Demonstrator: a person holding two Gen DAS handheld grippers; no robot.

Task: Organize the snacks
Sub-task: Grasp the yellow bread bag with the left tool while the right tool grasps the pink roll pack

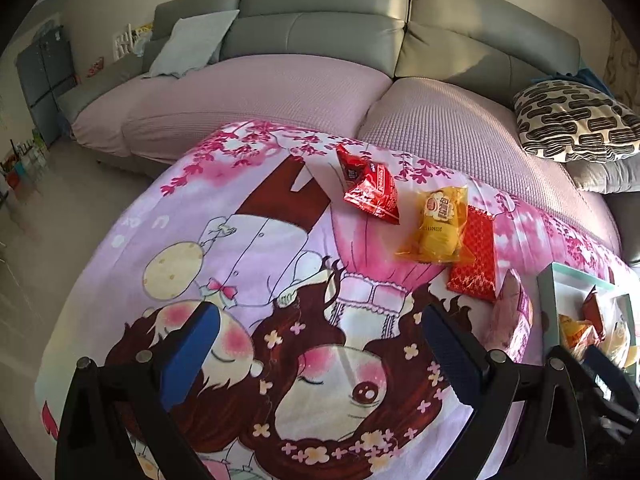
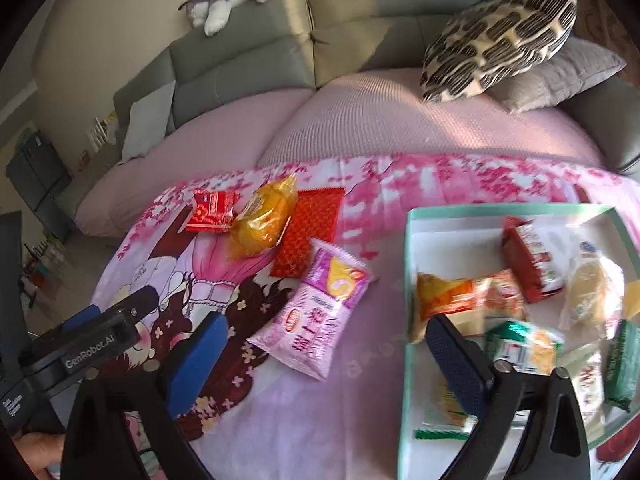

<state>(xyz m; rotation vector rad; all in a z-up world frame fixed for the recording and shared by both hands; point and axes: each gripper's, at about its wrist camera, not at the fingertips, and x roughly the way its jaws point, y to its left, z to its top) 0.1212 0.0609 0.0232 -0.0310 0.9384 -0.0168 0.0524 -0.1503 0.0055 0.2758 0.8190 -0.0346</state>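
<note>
Pink snack packet is lying loose on the cartoon-print cloth, just left of the teal box, long axis slanting up-right. Right claw is hovering nearer, released, packet lying between its fingers. Left claw is hanging released, empty.

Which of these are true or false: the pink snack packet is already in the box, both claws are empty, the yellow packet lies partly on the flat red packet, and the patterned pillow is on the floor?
1. The pink snack packet is in the box. False: it lies on the cartoon blanket, left of the box.
2. The left claw and right claw hold nothing. True.
3. The yellow packet overlaps the flat red packet. True.
4. The patterned pillow is on the floor. False: it rests on the sofa.
</note>
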